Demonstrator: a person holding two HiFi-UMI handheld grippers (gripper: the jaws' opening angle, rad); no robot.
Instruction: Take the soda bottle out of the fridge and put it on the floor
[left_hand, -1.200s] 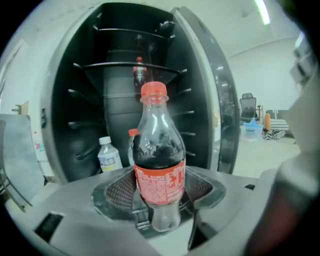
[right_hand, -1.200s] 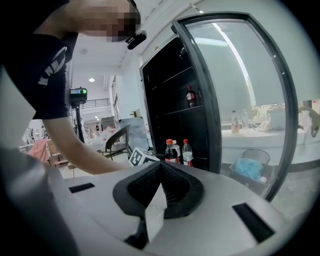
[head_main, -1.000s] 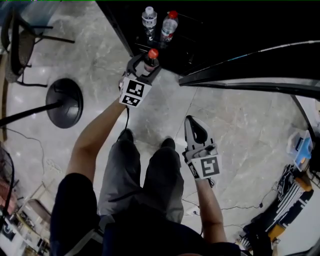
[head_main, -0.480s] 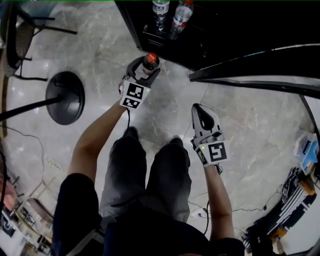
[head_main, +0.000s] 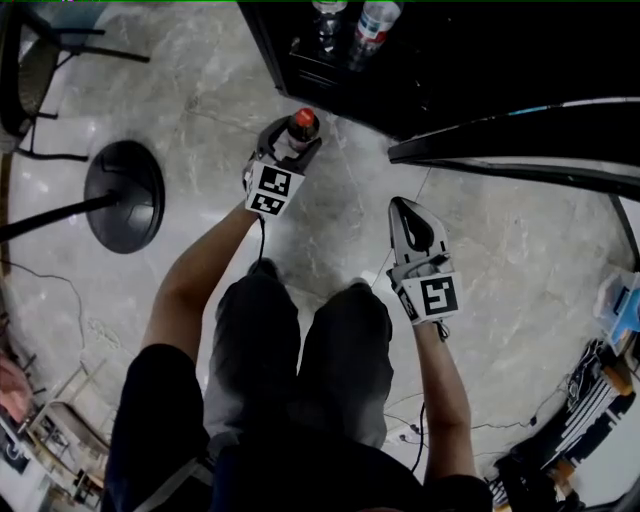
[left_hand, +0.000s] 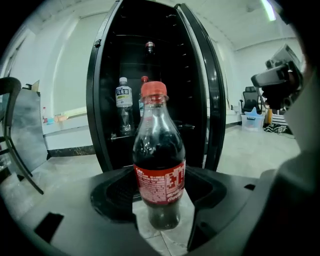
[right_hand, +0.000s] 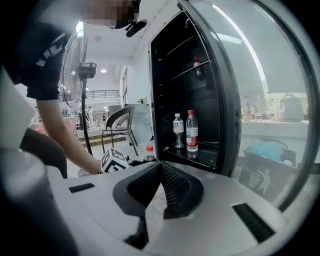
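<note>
The soda bottle (head_main: 301, 127), dark cola with a red cap and red label, stands upright between the jaws of my left gripper (head_main: 288, 145), which is shut on it just outside the fridge (head_main: 450, 60). In the left gripper view the soda bottle (left_hand: 159, 165) fills the centre, the pads of the left gripper (left_hand: 160, 200) at its sides and floor tile below its base. My right gripper (head_main: 408, 222) hangs to the right over the floor, shut with nothing in it; in the right gripper view the right gripper (right_hand: 161, 172) shows its jaw tips meeting.
The black fridge door (head_main: 520, 140) stands open at the right. Two water bottles (head_main: 325, 15) (head_main: 378, 20) stand on the low shelf, another bottle (left_hand: 149, 47) higher up. A fan base (head_main: 124, 195) and chair (head_main: 40, 60) are at the left; bags and cables (head_main: 590, 400) lie at the right.
My left gripper has drawn the soda bottle back from the fridge opening toward the person. The right gripper has drifted slightly right and stays shut.
</note>
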